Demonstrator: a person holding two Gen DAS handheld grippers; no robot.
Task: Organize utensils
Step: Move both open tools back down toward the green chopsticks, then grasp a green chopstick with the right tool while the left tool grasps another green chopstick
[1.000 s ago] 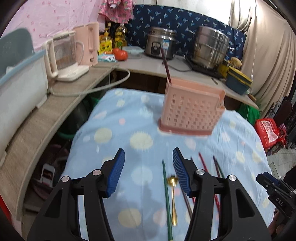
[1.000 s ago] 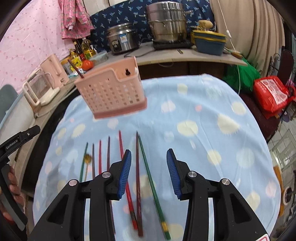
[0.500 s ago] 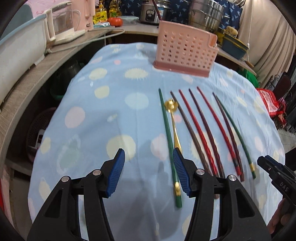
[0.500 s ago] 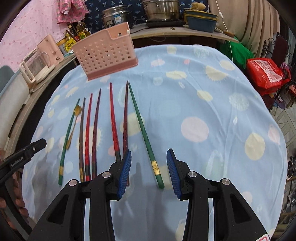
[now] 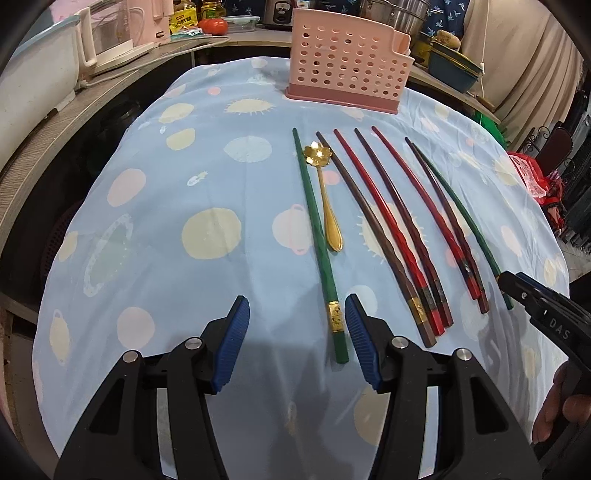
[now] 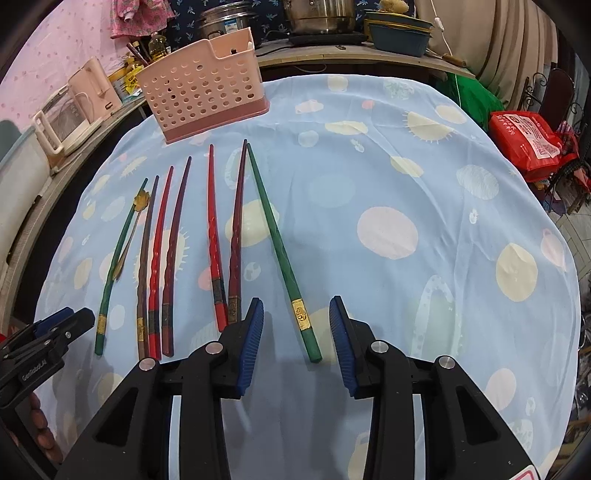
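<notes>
Several chopsticks lie side by side on the blue tablecloth (image 5: 184, 184): a green one (image 5: 316, 236) at the left, red and dark brown ones (image 5: 391, 236) in the middle, another green one (image 6: 279, 243) at the right. A gold flower-bowl spoon (image 5: 327, 199) lies beside the left green chopstick. A pink perforated utensil basket (image 5: 345, 62) stands at the far edge; it also shows in the right wrist view (image 6: 203, 92). My left gripper (image 5: 297, 332) is open over the near end of the left green chopstick. My right gripper (image 6: 297, 332) is open around the near end of the right green chopstick.
A counter curves behind the table with a kettle (image 6: 66, 118), a rice cooker (image 6: 225, 22), steel pots (image 6: 317, 14) and a blue container (image 6: 399, 33). A red bag (image 6: 528, 140) sits off the table's right side.
Both grippers have pulled back and tilted down toward the near table edge; the chopsticks' near ends now lie between or just ahead of the fingers. Both stay open.
</notes>
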